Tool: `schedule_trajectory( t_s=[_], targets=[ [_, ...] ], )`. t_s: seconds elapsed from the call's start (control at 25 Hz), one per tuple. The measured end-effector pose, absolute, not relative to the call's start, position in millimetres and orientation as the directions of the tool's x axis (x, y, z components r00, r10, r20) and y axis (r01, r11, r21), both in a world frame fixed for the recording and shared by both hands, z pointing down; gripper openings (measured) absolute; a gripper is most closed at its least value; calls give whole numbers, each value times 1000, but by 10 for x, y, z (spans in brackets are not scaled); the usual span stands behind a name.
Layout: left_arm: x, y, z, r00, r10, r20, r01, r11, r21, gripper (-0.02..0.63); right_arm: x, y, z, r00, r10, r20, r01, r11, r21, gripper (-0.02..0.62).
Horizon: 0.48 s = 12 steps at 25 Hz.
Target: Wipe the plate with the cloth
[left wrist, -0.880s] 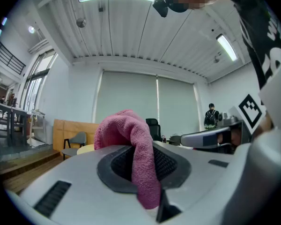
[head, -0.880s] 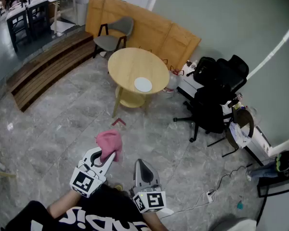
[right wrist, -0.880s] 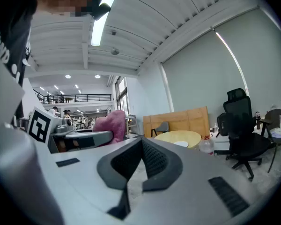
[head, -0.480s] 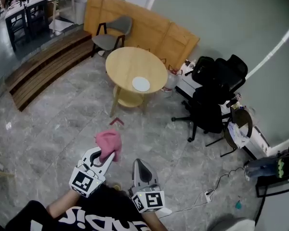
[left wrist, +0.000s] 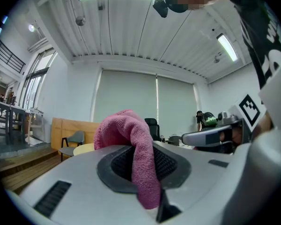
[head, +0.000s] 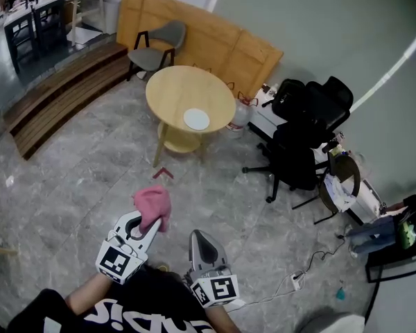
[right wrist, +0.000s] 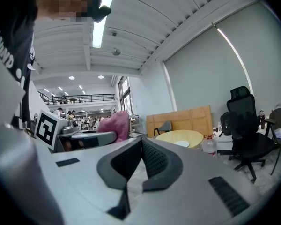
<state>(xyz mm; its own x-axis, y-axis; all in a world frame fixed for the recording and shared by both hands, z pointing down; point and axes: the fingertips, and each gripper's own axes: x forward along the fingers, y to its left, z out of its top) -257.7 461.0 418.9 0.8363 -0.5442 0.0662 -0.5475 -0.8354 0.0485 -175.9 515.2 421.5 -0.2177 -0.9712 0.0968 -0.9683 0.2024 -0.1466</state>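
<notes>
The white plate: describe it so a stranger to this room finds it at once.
Find the round pale wooden table beside the grey chair. The small round white plate lies near its edge nearest the camera; nothing else sits on that tabletop.

A round pale-wood table (head: 180, 92) stands on the grey stone floor (head: 76, 165), bearing a white plate (head: 196, 119).

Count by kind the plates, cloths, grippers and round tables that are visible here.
plate: 1
pink cloth: 1
grippers, left gripper and right gripper: 2
round table: 1
Total: 5
</notes>
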Motion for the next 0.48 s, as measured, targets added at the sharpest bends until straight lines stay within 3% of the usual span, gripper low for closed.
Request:
schedule_trajectory(
  t_s=[0.48],
  targets=[
    [-2286,4617,4322,812,-578,78,-582,-812,36,63,-1370,5346,4388,-225,-967,119,-968,208,-141,21]
  ],
)
